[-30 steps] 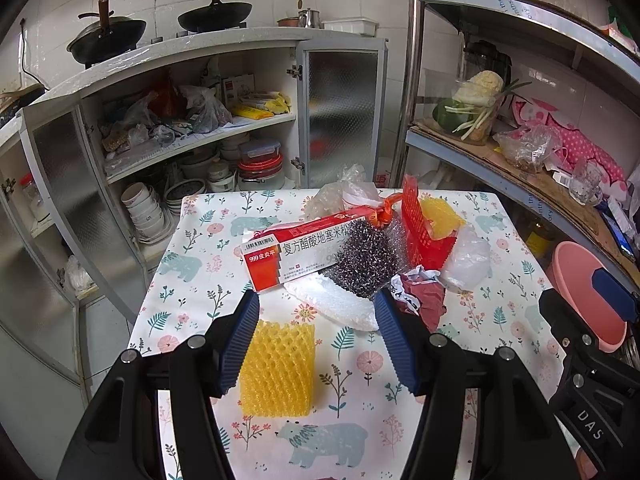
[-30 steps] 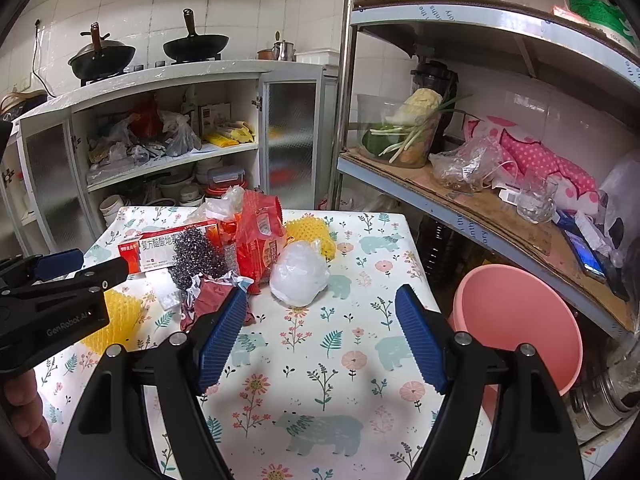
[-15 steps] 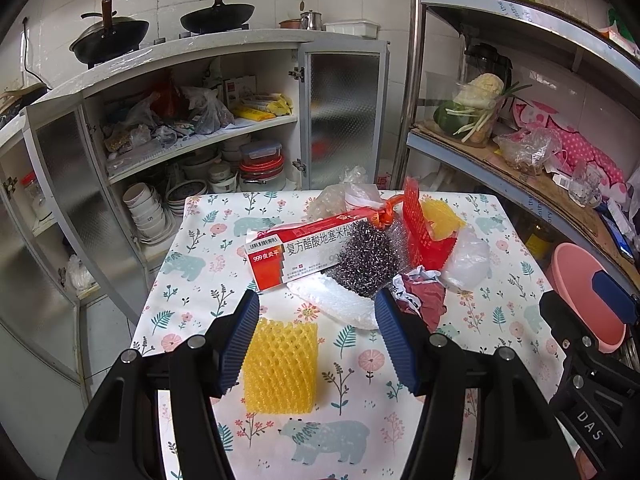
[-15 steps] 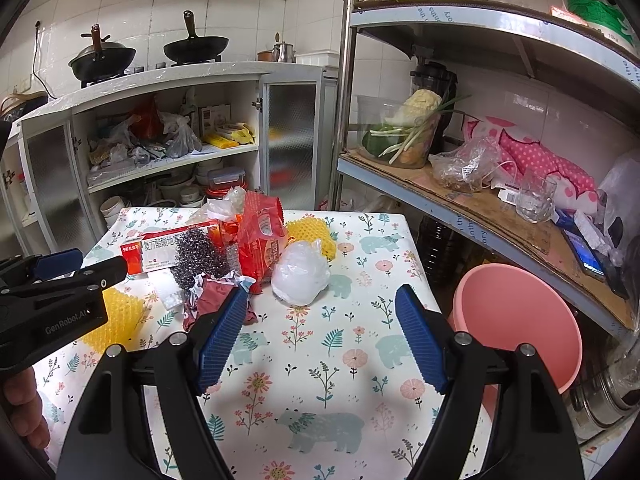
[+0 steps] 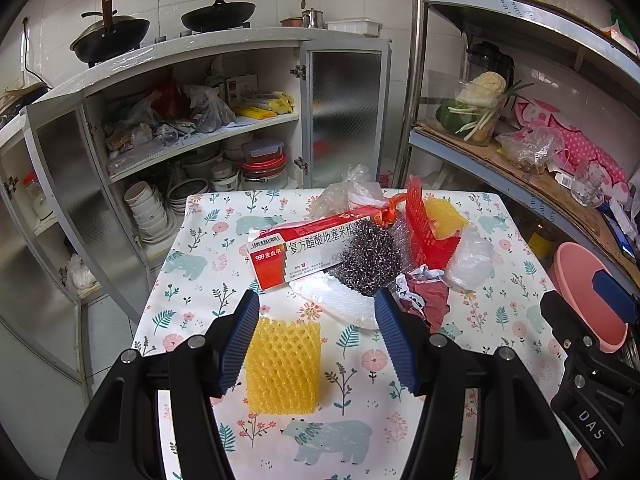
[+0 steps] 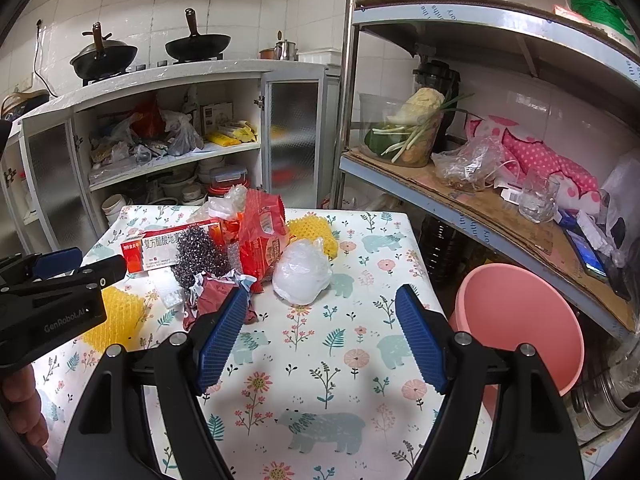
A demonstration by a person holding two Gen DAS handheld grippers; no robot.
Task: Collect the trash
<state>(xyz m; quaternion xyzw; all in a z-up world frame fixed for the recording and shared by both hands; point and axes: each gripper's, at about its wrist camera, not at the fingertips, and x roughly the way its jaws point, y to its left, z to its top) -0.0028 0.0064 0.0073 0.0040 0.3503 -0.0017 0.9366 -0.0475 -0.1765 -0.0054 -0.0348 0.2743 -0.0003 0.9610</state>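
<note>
A pile of trash lies mid-table: a red-and-white box (image 5: 304,252), a steel scourer (image 5: 370,256), a red mesh bag (image 5: 424,232), a crumpled dark red wrapper (image 5: 426,294), a clear plastic bag (image 6: 302,272) and white foam (image 5: 340,300). A yellow foam net (image 5: 284,364) lies apart, nearer me. My left gripper (image 5: 316,340) hangs open above that net, fingers either side of it. My right gripper (image 6: 320,340) is open over bare tablecloth, the wrapper (image 6: 218,298) just beyond its left finger. A pink bin (image 6: 520,320) stands right of the table.
The floral table (image 6: 320,400) is small, with its edges close on all sides. A metal rack (image 6: 460,208) loaded with bags and vegetables runs along the right. An open cupboard (image 5: 200,140) of dishes stands behind. A hand (image 6: 24,404) holds the left gripper.
The left gripper has drawn back and risen slightly, so the yellow net sits a little higher between its fingers. The right gripper has barely moved. Both stay open.
</note>
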